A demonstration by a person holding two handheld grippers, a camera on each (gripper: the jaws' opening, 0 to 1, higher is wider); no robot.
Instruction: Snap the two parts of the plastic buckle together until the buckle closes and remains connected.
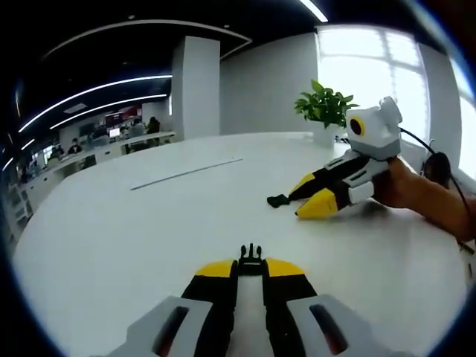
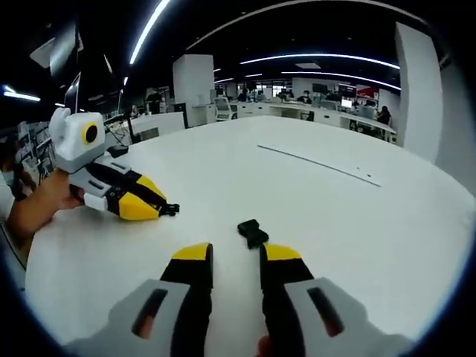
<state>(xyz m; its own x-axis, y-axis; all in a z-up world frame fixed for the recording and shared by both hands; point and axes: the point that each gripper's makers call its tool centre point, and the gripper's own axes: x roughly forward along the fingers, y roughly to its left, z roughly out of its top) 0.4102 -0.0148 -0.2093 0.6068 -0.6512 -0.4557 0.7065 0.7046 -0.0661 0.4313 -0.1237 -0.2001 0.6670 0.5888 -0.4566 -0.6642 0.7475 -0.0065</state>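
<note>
Two buckle halves apart on white worktop (image 1: 149, 238). Left hand-held gripper (image 1: 251, 269) pinching pronged buckle half (image 1: 251, 259) at jaw tips. Right hand-held gripper (image 2: 236, 256) spread, socket buckle half (image 2: 252, 232) lying just beyond tips.

Both views sit low over the white table (image 1: 111, 245), facing each other (each catches the opposite gripper), sharing the tabletop between them.

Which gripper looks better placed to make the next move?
Right, probably: the right gripper is open with a buckle half lying loose just ahead, while the left gripper already pinches the pronged half.
</note>
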